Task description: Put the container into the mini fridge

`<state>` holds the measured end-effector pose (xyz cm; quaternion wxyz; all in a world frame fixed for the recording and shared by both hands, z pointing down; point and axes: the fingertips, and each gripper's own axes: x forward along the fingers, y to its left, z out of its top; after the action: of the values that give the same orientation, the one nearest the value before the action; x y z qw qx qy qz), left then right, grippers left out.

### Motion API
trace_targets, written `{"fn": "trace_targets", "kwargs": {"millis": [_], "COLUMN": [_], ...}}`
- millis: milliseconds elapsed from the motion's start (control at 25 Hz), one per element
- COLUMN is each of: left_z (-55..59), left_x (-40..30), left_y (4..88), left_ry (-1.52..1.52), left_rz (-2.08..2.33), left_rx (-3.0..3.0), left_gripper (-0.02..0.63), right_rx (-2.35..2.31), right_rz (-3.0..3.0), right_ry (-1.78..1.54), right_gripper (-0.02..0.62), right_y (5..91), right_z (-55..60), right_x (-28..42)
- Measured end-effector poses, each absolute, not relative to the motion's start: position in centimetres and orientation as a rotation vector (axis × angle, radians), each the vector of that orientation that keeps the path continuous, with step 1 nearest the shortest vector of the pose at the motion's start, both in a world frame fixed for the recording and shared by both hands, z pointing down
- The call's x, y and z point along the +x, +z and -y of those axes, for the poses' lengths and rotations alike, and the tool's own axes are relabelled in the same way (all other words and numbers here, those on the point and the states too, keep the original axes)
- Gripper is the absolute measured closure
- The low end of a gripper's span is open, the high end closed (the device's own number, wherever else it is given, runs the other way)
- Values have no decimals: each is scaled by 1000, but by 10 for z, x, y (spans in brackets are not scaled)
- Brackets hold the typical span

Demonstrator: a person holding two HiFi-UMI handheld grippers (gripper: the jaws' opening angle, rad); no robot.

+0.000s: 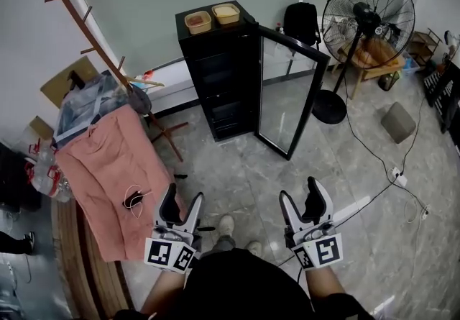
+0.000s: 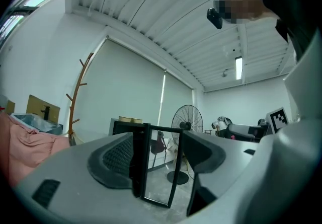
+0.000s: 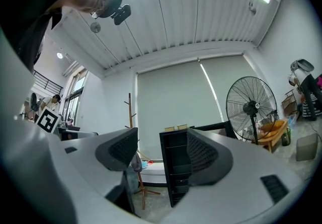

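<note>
Sitting side by side on top of the fridge (image 1: 228, 119), far from you, are two shallow tan containers: the left container (image 1: 198, 21) and the right container (image 1: 226, 14). Whether they have lids you cannot tell from here. Judge them light and fairly stiff, with thin walls that may flex and smooth sides that could slip. Whatever fills them could spill, so pinch one wall at its rim, or span the short width, and keep it level. The fridge is black, with its glass door (image 1: 291, 99) swung wide to the right and its shelves (image 1: 219, 70) showing. Your left tool (image 1: 181, 202) and right tool (image 1: 302, 195) hang near you over the floor (image 1: 244, 175), each spread wide with nothing between its jaws. A fan (image 1: 368, 13) stands far right.
</note>
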<state>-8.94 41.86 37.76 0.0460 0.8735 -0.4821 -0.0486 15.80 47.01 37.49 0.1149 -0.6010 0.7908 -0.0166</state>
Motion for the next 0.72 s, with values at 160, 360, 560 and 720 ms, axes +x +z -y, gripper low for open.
{"fn": "trace_targets", "kwargs": {"millis": [160, 360, 560, 720], "left_z": [-413, -387, -346, -305], "left_x": [-90, -89, -88, -92], "left_y": [380, 391, 390, 391], "left_ry": [-143, -152, -193, -206], "left_rz": [1470, 1453, 1428, 1406], "left_rx": [2660, 2649, 2664, 2673], "left_gripper": [296, 296, 296, 296], "right_rx": [-1768, -1833, -1879, -1897], "right_rz": [-2315, -2309, -2296, -2303], "right_ry": [-97, -77, -49, -18], "right_gripper": [296, 296, 296, 296], "right_y": [384, 386, 379, 373], "right_z": [-465, -452, -419, -386], "right_x": [161, 168, 172, 165]}}
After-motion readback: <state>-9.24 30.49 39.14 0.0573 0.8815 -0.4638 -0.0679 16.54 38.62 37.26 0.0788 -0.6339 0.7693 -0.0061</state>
